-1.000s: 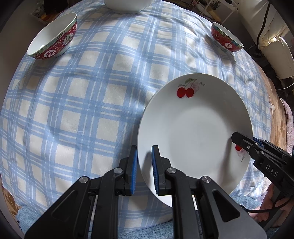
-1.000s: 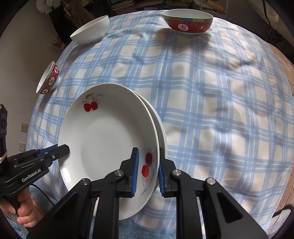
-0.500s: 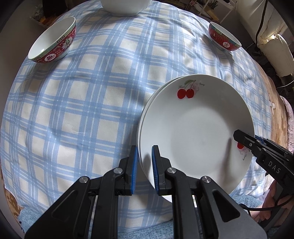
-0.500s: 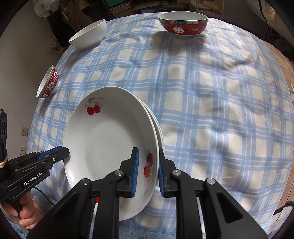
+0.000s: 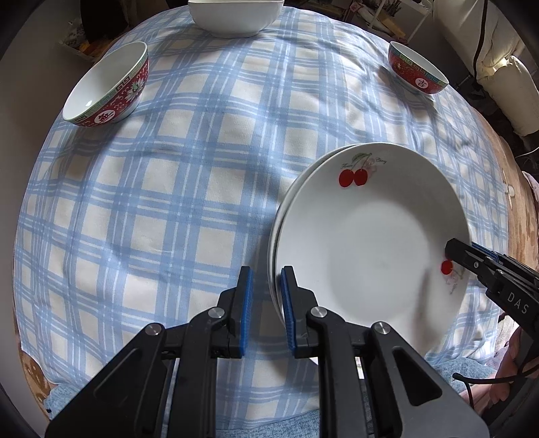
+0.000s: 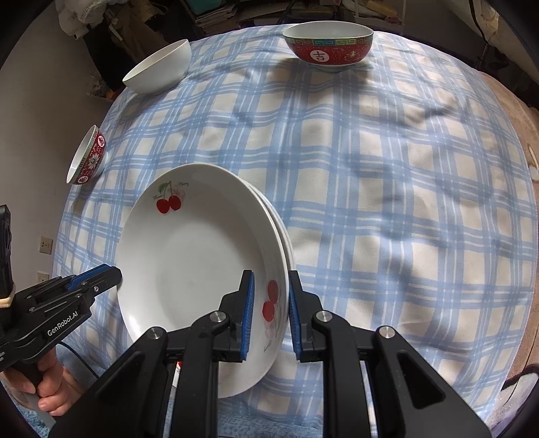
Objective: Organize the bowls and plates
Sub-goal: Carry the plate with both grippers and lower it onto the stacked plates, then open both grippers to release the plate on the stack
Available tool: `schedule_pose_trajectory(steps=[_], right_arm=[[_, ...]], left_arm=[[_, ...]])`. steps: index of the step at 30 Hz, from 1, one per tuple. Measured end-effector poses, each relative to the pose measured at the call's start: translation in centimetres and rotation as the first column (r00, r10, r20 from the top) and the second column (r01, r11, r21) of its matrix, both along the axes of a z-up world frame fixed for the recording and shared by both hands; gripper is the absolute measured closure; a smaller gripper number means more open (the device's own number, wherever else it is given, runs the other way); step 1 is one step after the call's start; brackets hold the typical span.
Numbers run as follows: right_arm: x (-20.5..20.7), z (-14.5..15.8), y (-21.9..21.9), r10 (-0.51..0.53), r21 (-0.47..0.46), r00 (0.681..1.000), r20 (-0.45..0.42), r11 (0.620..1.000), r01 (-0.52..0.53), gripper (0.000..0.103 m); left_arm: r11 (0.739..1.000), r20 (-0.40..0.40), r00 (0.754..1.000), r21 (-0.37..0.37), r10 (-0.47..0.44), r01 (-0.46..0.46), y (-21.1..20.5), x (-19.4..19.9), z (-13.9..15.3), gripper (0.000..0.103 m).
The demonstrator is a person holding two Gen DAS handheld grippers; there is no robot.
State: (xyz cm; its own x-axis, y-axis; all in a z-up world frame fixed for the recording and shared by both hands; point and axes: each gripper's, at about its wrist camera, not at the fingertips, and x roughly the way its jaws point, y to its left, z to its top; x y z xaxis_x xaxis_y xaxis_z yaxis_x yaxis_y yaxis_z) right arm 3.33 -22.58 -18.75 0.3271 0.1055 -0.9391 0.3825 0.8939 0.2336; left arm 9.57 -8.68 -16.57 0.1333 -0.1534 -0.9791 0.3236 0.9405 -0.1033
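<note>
So the top plate (image 5: 370, 256) is basically down on the plate underneath (image 5: 274, 236) now, lower right of my left view. A second ago I only saw the one rim there; now the lower plate's edge peeks out on the left side, so the stack is nearly nested, just a bit offset.

My left tongs (image 5: 264, 300) have just been opening a little. The plate rim is between the blue pads but there's a visible gap on the outer side, so I'd say I've let go there, or close to it. My right tongs (image 6: 271, 303) haven't budged, narrow gap with the cherry-print edge of the plate (image 6: 202, 262) between the pads. I honestly can't tell if they pinch just the top plate or both rims, but they look clamped on.

What it means: plates look about done, I reckon the right side just needs releasing too and then both tongs slide off without dragging the top plate.

Bowls haven't been touched: one red bowl (image 5: 107, 91) upper left, a white bowl (image 5: 235, 17) at the top edge, another red bowl (image 5: 417, 74) upper right, all well apart on the checked worktop (image 5: 168, 202). Those are next, I guess
</note>
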Motion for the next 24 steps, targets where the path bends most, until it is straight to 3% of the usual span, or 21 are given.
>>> schedule_pose_trajectory(steps=[4,12,14,16,18,22,24], right_arm=[[-0.3,0.4,-0.8,-0.03,0.052,0.999,0.032,0.998,0.028,0.082],[0.2,1.0,-0.5,-0.018,0.022,0.999,0.037,1.0,0.017,0.079],[0.5,1.6,-0.4,-0.006,0.003,0.999,0.042,1.0,0.006,0.067],[0.8,2.2,-0.4,-0.003,-0.009,0.998,0.055,1.0,0.004,0.047],[1.2,3.1,-0.5,0.007,-0.009,0.997,0.08,1.0,-0.006,0.041],[2.6,5.0,-0.5,0.03,-0.025,0.993,0.116,0.999,-0.027,0.026],[3.6,5.8,-0.7,0.034,-0.021,0.99,0.14,0.999,-0.032,0.022]], left_arm=[[1.0,0.012,1.0,0.014,-0.003,0.003,-0.2,0.0,0.1,0.084],[1.0,0.039,0.999,0.001,0.01,-0.01,0.1,0.4,1.7,0.083],[1.0,0.044,0.999,-0.006,0.017,-0.017,0.3,0.8,2.4,0.079],[1.0,0.043,0.999,-0.01,0.026,-0.026,0.6,1.3,3.1,0.075],[1.0,0.059,0.998,-0.004,0.029,-0.029,0.9,1.9,3.9,0.057],[0.998,0.104,0.994,0.04,0.04,-0.044,1.3,3.7,5.5,0.048],[0.998,0.103,0.994,0.031,0.047,-0.05,1.5,5.0,6.4,0.036]])
